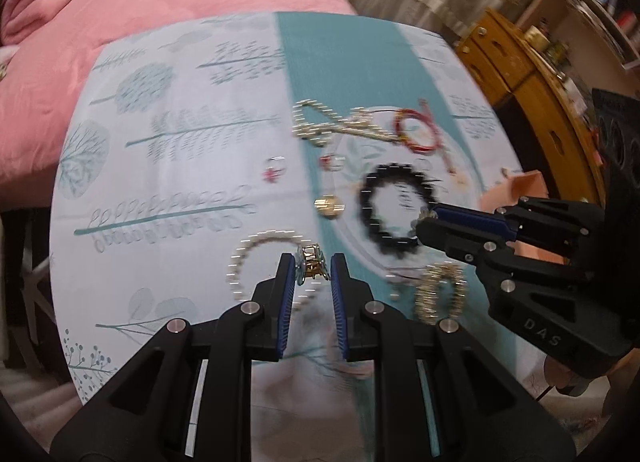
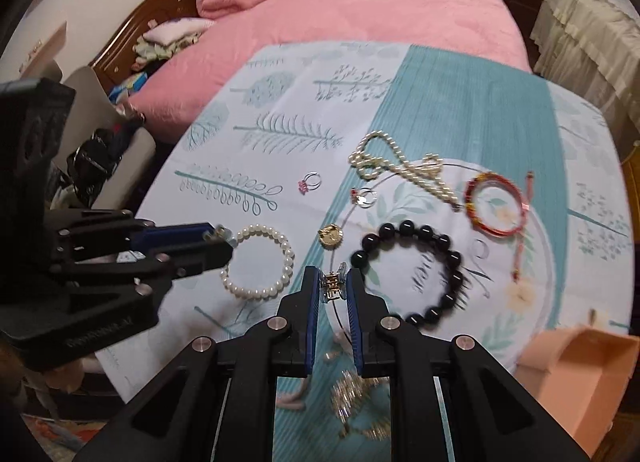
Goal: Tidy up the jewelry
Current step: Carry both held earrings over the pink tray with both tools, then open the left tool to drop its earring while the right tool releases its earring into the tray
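Observation:
Jewelry lies scattered on a tree-print tablecloth. My left gripper is shut on a small gold hair claw clip, held above a white pearl bracelet. In the right wrist view that gripper comes in from the left with the clip at its tips. My right gripper is shut on a second small gold and pale-blue claw clip, lifted beside a black bead bracelet. From the left wrist view, the right gripper hangs over that black bracelet.
On the cloth also lie a pearl necklace, a red cord bracelet, two small rings, a gold round piece and a gold bracelet. A peach box stands at the right edge. A pink bed lies behind.

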The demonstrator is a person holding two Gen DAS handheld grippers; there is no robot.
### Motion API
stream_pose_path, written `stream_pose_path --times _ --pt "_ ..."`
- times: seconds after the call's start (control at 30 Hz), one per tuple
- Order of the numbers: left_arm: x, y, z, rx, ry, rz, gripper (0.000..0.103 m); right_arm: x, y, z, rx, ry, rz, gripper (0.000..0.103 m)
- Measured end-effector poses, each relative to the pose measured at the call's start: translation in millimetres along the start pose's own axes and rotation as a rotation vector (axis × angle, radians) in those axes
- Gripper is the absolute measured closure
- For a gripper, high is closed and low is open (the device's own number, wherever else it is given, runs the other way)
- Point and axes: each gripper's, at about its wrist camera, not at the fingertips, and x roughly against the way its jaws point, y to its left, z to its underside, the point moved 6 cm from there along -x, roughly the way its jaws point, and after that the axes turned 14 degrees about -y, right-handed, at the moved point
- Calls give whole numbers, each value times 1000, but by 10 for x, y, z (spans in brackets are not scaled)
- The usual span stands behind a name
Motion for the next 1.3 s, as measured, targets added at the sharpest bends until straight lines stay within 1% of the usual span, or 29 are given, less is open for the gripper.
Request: stream_pose_path --times 0.17,0.27,0.4,0.57,0.67,0.77,0.93,1.07,1.17,1.3 --pt "93 -568 -96 -71 -18 75 88 525 -276 92 -73 -51 46 90" --pt "109 -953 -154 -116 -26 124 88 849 -553 251 -131 -73 93 90" --pt "99 -1507 -203 -178 -33 193 88 1230 -961 550 -211 -88 166 90" --pt "30 -2146 -180 -254 -24 262 88 1543 -1454 967 -310 -86 255 90" --pt "-58 -2466 -160 -291 -9 289 88 1653 -1672 1147 -356 -87 277 90" --pt "-193 -2713 -119 -325 8 297 87 1701 -1793 1299 -380 -84 294 90" --pt "-495 -2908 5 -353 68 286 87 1697 -1957 1504 -435 -64 300 90" --pt "-646 -2939 141 -371 107 275 87 1598 -1945 1566 -442 -42 296 90" --pt "-697 -2949 230 -396 116 263 87 1555 -1936 1600 -438 -26 300 89" --pt "-680 -2972 287 -430 104 247 87 1496 -1954 1604 -428 -2 324 87"
